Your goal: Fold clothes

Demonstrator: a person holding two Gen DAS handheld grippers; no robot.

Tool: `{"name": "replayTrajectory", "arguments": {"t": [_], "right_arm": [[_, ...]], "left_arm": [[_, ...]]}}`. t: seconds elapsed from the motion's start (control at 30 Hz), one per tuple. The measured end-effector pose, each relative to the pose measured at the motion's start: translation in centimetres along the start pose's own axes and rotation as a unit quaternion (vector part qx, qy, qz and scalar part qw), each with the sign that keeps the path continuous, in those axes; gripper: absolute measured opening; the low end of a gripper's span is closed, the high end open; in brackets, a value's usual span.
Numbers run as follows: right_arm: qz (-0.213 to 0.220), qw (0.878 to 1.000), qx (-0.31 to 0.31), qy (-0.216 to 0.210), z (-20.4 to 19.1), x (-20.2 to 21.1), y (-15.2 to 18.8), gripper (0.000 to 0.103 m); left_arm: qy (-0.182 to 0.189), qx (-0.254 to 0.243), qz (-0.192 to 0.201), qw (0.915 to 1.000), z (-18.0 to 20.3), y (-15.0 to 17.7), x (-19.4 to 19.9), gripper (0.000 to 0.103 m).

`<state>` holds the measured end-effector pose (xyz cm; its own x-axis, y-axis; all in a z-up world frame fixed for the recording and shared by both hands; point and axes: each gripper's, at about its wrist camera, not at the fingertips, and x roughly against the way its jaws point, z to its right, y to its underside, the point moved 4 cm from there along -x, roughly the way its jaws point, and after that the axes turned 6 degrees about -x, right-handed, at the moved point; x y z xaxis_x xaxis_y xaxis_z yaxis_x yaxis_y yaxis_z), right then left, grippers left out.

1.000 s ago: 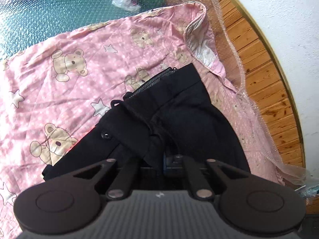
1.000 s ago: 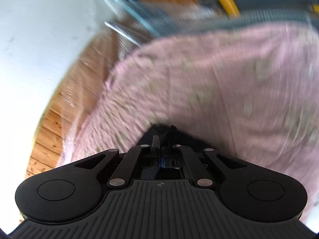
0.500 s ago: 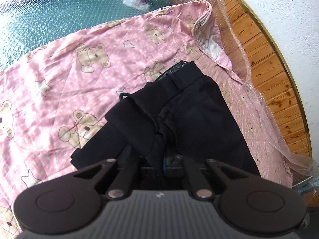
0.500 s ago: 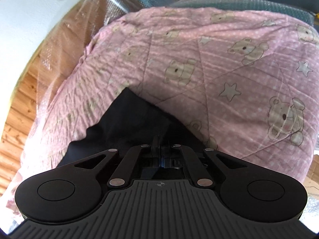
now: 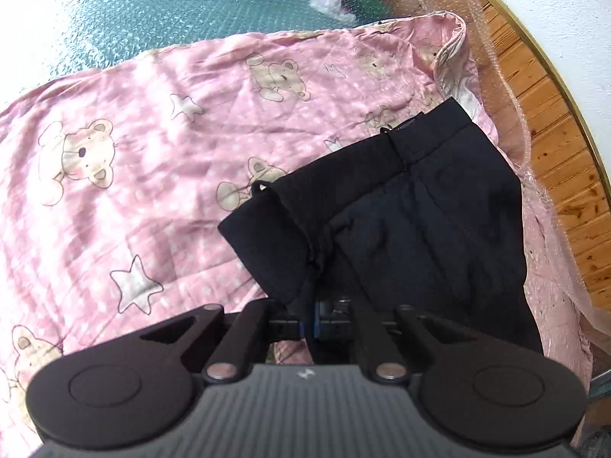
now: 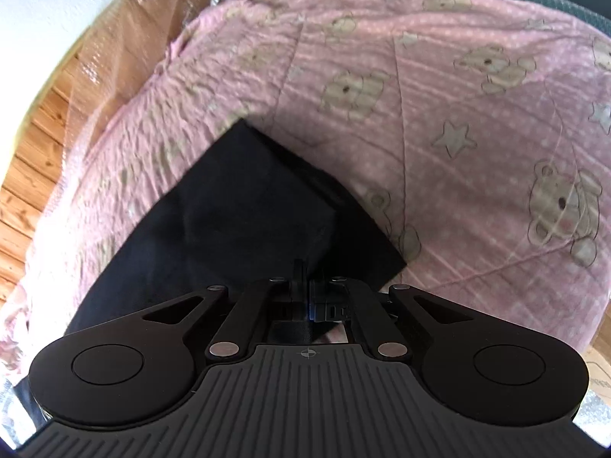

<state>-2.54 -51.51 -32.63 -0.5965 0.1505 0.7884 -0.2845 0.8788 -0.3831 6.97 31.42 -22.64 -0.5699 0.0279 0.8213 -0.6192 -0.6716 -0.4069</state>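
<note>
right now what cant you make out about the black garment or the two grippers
- Left gripper, left wrist view: fabric of the black garment hides its pads.
- Right gripper, right wrist view: garment's near end is cut off behind its body.
- Pink bear blanket: print on its left part is blurred.

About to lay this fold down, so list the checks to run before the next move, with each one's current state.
1. Right gripper shut on the black garment: ok.
2. Left gripper hold: its fingers have just opened slightly, cloth between them; firmness cannot tell.
3. Garment lying on the pink blanket, inside its edge: ok.
4. Fold flat: not ok, bunched by the left gripper.
5. Waistband edges aligned: cannot tell.
</note>
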Motion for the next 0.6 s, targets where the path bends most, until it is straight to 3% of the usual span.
{"name": "replayTrajectory", "arguments": {"t": [0.13, 0.17, 0.37, 0.43, 0.6], "right_arm": [[0.007, 1.000, -0.007, -0.003, 0.6, 0.2, 0.1, 0.000], [0.011, 1.000, -0.009, -0.004, 0.6, 0.4, 0.0, 0.000], [0.071, 0.996, -0.009, -0.051, -1.5, 3.3, -2.1, 0.000], [0.090, 0.994, -0.009, -0.065, -2.2, 4.0, -2.7, 0.000], [0.038, 0.999, -0.009, 0.001, -0.1, 0.8, -1.1, 0.000]], "left_arm": [[0.015, -0.012, 0.028, 0.9994, 1.0, -1.3, 1.1, 0.010], [0.024, -0.016, 0.037, 0.9989, 1.5, -1.8, 1.6, 0.006], [0.073, -0.028, 0.087, 0.9931, 4.6, -5.1, 3.6, 0.005], [0.050, -0.035, 0.069, 0.9958, 4.2, -5.0, 2.3, 0.005], [-0.003, -0.046, 0.011, 0.9989, 1.4, -2.2, -0.8, 0.005]]}}
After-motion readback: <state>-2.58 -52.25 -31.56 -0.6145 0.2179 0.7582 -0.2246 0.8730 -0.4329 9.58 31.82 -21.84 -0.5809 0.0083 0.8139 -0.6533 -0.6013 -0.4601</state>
